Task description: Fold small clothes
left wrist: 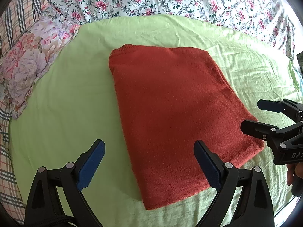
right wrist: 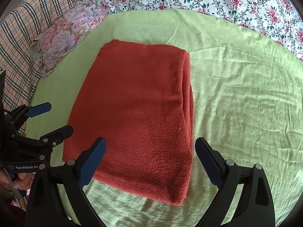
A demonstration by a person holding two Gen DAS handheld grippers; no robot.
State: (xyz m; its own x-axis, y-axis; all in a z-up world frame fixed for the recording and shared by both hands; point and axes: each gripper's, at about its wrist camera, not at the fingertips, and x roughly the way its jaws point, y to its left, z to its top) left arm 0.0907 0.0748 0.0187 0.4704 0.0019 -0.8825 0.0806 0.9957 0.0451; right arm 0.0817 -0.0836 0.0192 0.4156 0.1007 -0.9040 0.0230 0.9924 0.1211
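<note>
Green sheet (left wrist: 66, 87); folded sweater (left wrist: 170, 109) beyond spread jaws.

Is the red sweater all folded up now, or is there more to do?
It looks nearly finished. The red sweater already lies as a neat stacked rectangle on the green sheet, its layers showing along one edge. Nothing is in hand: the left gripper and the right gripper are both open and empty above it. What may be left is one more fold or just putting it away.

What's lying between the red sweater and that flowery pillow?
Nothing: only bare green sheet separates the sweater from the pillow, clearest in the right wrist view.
</note>
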